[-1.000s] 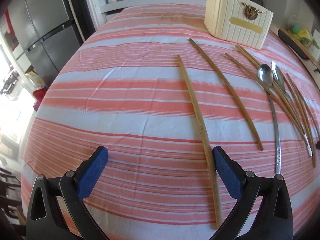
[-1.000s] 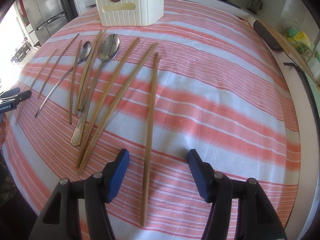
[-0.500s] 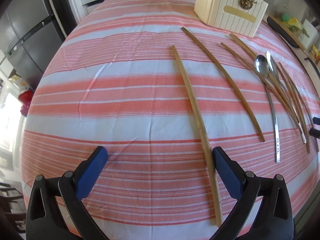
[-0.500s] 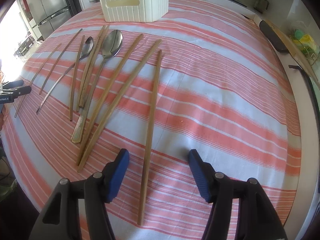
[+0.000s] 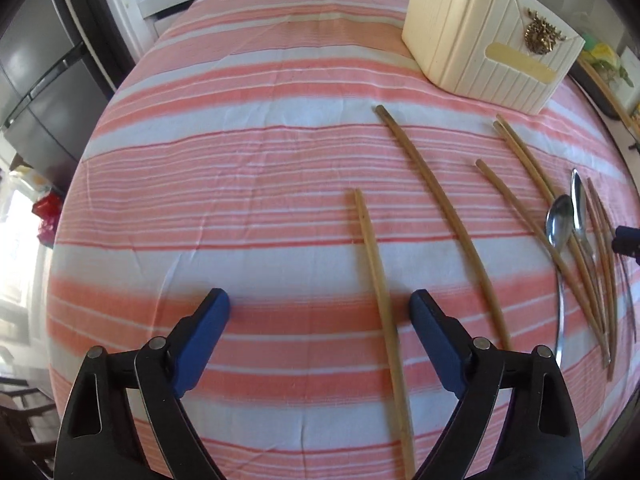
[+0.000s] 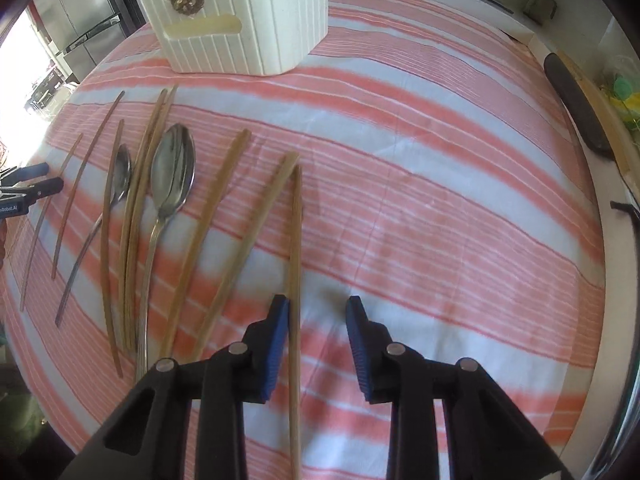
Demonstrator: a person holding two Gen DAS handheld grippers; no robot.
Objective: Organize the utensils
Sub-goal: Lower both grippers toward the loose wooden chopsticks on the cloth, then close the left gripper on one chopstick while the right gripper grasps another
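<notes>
Several bamboo chopsticks and two metal spoons (image 6: 174,176) lie on a striped cloth in front of a cream ribbed holder (image 6: 248,20) with a gold emblem. My right gripper (image 6: 318,316) straddles the rightmost chopstick (image 6: 296,248). Its jaws are closing, the left pad is beside the stick and the right pad is apart from it. My left gripper (image 5: 320,312) stands wide over the leftmost chopstick (image 5: 374,272), which lies near its right finger (image 5: 430,320), untouched. Its jaws are closing slightly. The holder (image 5: 480,48) stands far right in this view, with the spoons (image 5: 560,220) to the right.
A steel fridge (image 5: 36,80) stands past the table's left edge. A dark oblong object (image 6: 576,108) lies on the counter by the right edge. The left gripper (image 6: 40,178) shows at the far left, and the right gripper's tip (image 5: 626,236) at the right edge.
Both grippers moved forward over the cloth toward the holder. The right jaws narrowed a lot around the chopstick, and the left jaws narrowed a little.
</notes>
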